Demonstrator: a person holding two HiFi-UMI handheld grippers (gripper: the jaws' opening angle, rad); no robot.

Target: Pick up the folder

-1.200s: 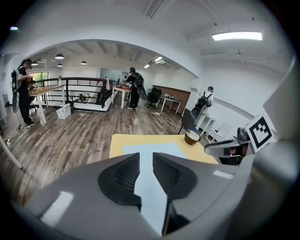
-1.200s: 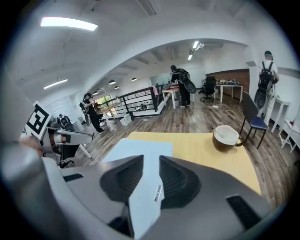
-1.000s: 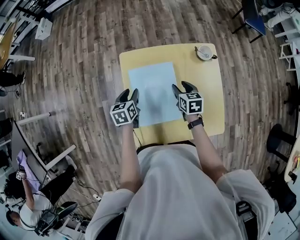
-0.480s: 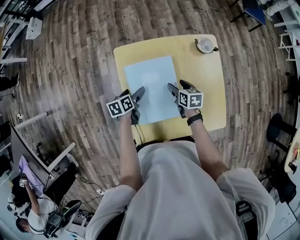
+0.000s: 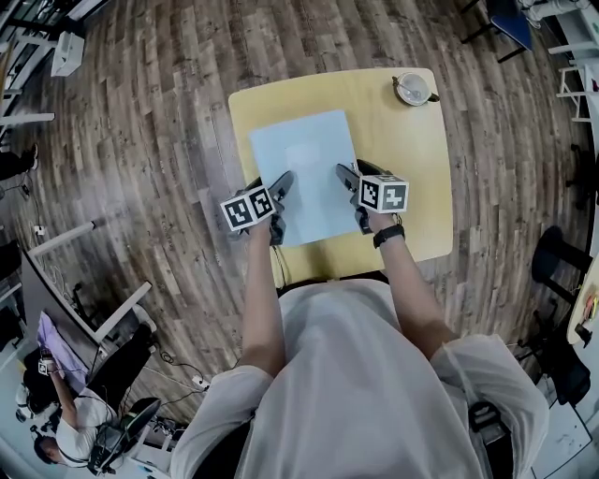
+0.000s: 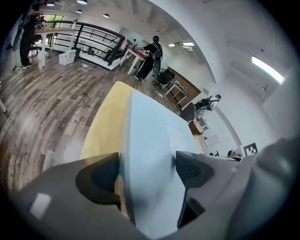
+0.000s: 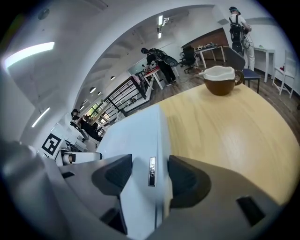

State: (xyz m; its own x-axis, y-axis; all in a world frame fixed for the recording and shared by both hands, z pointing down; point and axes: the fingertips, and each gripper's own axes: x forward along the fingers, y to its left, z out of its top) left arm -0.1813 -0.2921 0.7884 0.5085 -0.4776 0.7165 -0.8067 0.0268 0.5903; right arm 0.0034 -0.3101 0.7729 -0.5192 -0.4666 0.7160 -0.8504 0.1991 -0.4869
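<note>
A light blue folder (image 5: 304, 164) lies flat on the yellow table (image 5: 398, 150). My left gripper (image 5: 273, 187) is at the folder's near left edge. In the left gripper view the folder (image 6: 150, 126) runs between the left gripper's (image 6: 147, 168) wide jaws, which are closing with a gap still at the pads. My right gripper (image 5: 354, 176) is at the near right edge. In the right gripper view the folder's (image 7: 136, 131) edge, with a small silver tag, lies between the right gripper's (image 7: 150, 173) open jaws.
A brown cup with a white inside (image 5: 412, 88) (image 7: 220, 79) stands at the table's far right corner. Wooden floor surrounds the table. A blue chair (image 5: 510, 28) is at the far right, and desks and a seated person (image 5: 65, 412) are at the lower left.
Both grippers have come down to the folder's near side edges and rolled. Their jaws have spread, and each now straddles an edge of the folder.
</note>
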